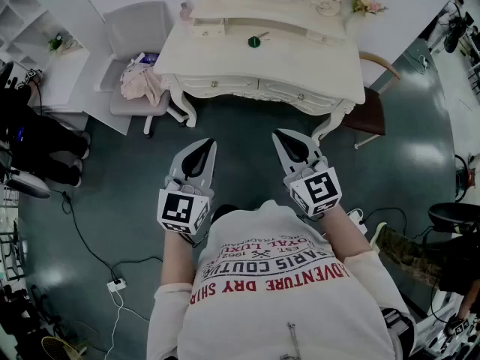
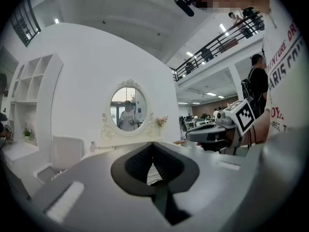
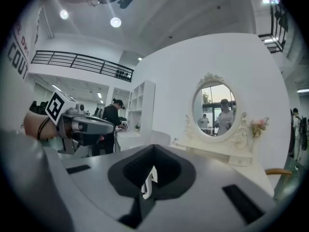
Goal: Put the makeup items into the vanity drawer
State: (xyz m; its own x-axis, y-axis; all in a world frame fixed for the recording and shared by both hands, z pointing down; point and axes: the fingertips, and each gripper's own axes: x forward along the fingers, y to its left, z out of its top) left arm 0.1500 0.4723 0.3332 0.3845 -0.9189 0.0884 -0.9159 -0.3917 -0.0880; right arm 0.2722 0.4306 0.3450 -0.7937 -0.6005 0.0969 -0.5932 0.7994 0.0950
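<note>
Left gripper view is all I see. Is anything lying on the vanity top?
Observer: Yes, a small green item lies near the middle of the vanity top.
Operator: Are the drawers open yet?
Observer: No, the front drawers are shut.
Operator: Is the right tool carrying anything?
Observer: No, the right tool is shut and empty.
</note>
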